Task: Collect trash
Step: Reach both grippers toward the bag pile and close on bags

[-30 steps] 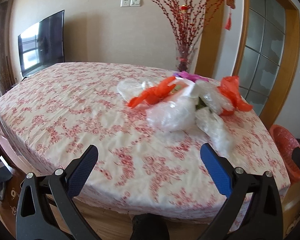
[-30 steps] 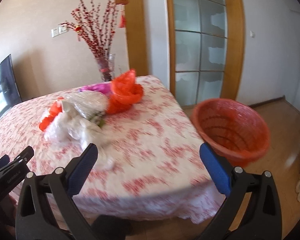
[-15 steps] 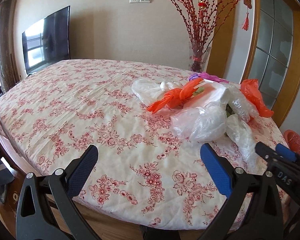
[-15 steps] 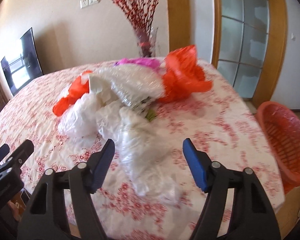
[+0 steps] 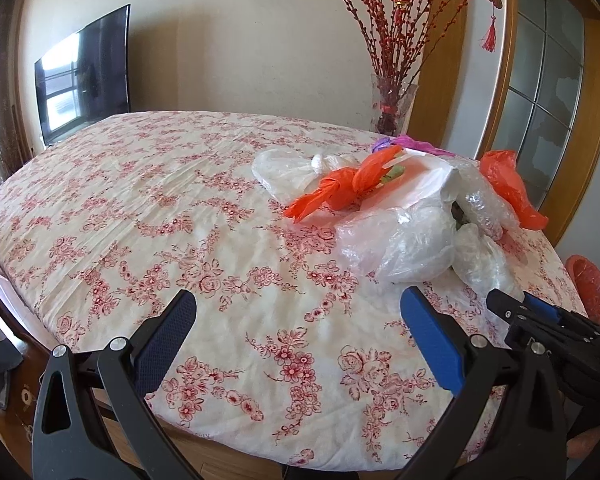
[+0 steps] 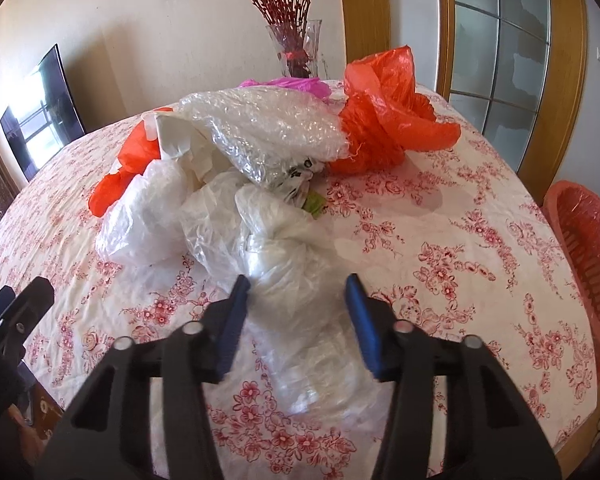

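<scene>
A heap of plastic trash lies on the flowered tablecloth (image 5: 140, 216): clear bags (image 6: 284, 264), a bubble-wrap bundle (image 6: 268, 136), orange bags (image 6: 388, 120) and a purple bag (image 6: 296, 82). My right gripper (image 6: 296, 292) is open, its jaws partly narrowed, one on each side of the nearest clear bag. It also shows in the left wrist view (image 5: 540, 316). My left gripper (image 5: 296, 320) is open and empty over the table's near edge, short of the clear bags (image 5: 400, 244) and the twisted orange bag (image 5: 340, 192).
An orange plastic basket (image 6: 588, 260) stands on the floor off the table's right edge, also in the left wrist view (image 5: 592, 284). A glass vase of red branches (image 5: 392, 108) stands at the far edge. A TV (image 5: 84, 72) and glass doors (image 6: 496, 40) are behind.
My right gripper has moved forward over the table to the nearest clear bag and its jaws have narrowed around it. My left gripper has moved a little closer to the table.
</scene>
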`<action>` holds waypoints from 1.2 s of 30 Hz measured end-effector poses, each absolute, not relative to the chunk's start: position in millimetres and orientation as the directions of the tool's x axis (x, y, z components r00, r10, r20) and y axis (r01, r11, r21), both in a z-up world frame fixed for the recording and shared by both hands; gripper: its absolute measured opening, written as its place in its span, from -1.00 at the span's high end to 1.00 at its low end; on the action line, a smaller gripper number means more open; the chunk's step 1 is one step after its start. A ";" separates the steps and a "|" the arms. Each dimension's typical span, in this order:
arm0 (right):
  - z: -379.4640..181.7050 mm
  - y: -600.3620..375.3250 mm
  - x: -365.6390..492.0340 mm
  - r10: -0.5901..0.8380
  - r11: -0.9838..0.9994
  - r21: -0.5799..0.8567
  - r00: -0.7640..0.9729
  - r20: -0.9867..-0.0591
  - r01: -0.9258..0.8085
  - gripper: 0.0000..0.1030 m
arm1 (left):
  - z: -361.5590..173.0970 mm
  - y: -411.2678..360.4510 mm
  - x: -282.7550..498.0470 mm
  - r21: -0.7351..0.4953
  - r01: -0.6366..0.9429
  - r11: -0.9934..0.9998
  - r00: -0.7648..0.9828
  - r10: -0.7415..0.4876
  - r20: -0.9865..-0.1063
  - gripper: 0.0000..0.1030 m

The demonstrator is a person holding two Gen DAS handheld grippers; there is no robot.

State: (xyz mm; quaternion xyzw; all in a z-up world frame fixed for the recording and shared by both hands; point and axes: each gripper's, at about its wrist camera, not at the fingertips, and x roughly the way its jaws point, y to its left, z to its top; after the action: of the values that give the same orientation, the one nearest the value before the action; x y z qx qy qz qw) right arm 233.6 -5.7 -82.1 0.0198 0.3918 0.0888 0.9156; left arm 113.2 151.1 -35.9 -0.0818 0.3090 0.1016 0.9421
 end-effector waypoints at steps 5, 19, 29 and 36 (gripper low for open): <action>-80.6 -15.8 229.7 0.176 0.984 0.115 0.685 -0.707 -0.135 0.42 | -35.3 145.9 115.9 -0.098 -0.222 0.970 0.791 0.120 -0.600 -0.95; -73.8 -77.7 208.5 0.072 0.995 0.099 0.729 -0.681 -0.005 0.51 | -20.6 144.4 134.2 -0.099 -0.190 0.977 0.807 0.098 -0.582 -0.95; -66.5 -106.0 203.8 0.021 0.992 0.107 0.742 -0.670 0.068 0.51 | -7.2 161.2 209.5 -0.015 -0.162 0.987 0.788 0.120 -0.604 -0.53; -69.2 -102.6 206.8 0.027 0.992 0.107 0.732 -0.680 0.063 0.51 | -35.2 158.5 248.1 -0.027 -0.117 0.993 0.699 0.063 -0.712 -0.35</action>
State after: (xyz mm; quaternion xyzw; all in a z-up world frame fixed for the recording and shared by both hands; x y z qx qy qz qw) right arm 206.8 -102.6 -69.2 0.0613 0.3657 -0.0096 0.9287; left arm 248.1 158.5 -35.2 -0.0352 0.3846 0.0489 0.9211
